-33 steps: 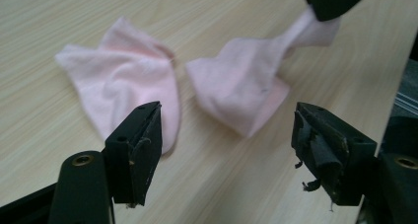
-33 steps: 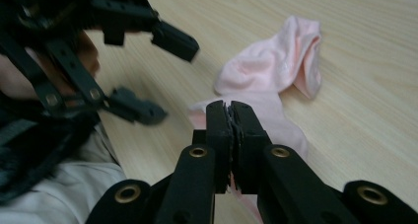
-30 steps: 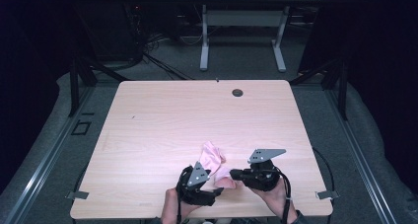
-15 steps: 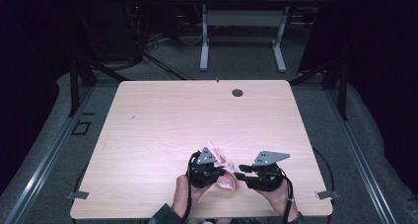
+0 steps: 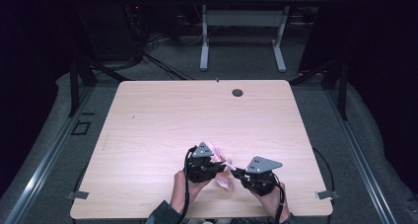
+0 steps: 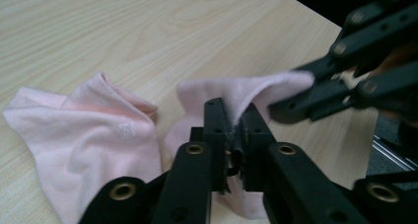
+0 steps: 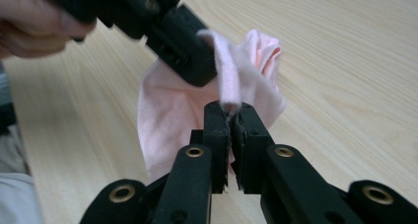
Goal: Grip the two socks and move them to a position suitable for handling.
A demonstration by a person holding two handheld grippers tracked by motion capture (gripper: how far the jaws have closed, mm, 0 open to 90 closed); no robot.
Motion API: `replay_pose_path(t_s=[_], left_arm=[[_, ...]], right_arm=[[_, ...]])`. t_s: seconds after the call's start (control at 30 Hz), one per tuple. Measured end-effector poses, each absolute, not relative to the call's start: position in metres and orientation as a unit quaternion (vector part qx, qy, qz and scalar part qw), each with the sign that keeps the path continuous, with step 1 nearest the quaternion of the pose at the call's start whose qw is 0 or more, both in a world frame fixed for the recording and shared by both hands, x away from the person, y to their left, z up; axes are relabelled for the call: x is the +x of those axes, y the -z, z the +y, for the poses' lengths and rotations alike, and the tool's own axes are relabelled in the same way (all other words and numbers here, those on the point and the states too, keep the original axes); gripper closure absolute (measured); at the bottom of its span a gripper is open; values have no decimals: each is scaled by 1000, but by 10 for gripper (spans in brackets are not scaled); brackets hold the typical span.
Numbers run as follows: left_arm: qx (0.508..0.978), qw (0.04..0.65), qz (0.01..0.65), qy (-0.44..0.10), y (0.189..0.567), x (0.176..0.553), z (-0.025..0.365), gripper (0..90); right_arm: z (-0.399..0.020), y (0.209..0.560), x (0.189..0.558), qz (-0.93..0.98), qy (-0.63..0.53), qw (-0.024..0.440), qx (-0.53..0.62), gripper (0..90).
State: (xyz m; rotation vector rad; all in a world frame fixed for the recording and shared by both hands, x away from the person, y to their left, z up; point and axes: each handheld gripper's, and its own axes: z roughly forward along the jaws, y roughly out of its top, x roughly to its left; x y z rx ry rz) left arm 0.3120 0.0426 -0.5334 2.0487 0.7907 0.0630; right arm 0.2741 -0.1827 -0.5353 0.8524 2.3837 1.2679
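High view: both claws meet over a small pink cloth (image 5: 220, 166) near the bench's (image 5: 162, 115) front edge, the left claw (image 5: 220, 166) just left of the cloth and the right claw (image 5: 235, 171) just right of it. The cloth is the landmark. In the left gripper view the left claw (image 6: 235, 116) is clamped on a fold of the cloth (image 6: 98, 135), its jaws having just eased apart a little with the fabric between them; the bulk of the fabric lies to the left of that fold, crumpled on the wood. In the right gripper view the right claw (image 7: 229, 110) pinches the cloth's (image 7: 172, 105) raised hem, jaws having just closed on it.

The stretch of fabric between the two pinch points runs roughly left to right — that looks like the axis any spreading pull would follow. The claws stand almost tip to tip, so neither hand is clearly nearer. Behind the cloth the bench is bare wood but for a small dark disc (image 5: 237, 93) far back; the front edge is close.
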Motion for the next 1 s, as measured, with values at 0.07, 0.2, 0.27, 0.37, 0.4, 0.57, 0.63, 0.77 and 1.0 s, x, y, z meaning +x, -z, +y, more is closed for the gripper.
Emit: replay_pose_path(t_s=[0.07, 0.2, 0.27, 0.37, 0.4, 0.57, 0.63, 0.77, 1.0], left_arm=[[829, 456, 323, -15, 536, 309, 45, 724], [827, 450, 334, -26, 543, 296, 48, 583], [824, 452, 342, -17, 548, 289, 49, 522], [817, 448, 363, -27, 556, 277, 51, 473], [814, 447, 370, -30, 559, 275, 50, 473], [823, 430, 369, -48, 562, 274, 42, 567], [822, 431, 369, -46, 565, 275, 41, 652], [827, 432, 359, -26, 565, 280, 41, 861], [852, 408, 324, 38, 538, 275, 62, 883]], right_arm=[[-185, 526, 276, 832, -442, 140, 305, 865], [-185, 511, 276, 832, -436, 129, 318, 868], [-185, 506, 276, 829, -434, 125, 329, 868], [-184, 502, 276, 825, -439, 118, 337, 868], [-184, 502, 276, 825, -438, 116, 337, 868], [-184, 502, 277, 825, -434, 115, 342, 868], [-184, 503, 276, 826, -433, 115, 344, 868], [-189, 504, 275, 825, -430, 112, 349, 868], [-208, 501, 258, 828, -419, 67, 367, 867]])
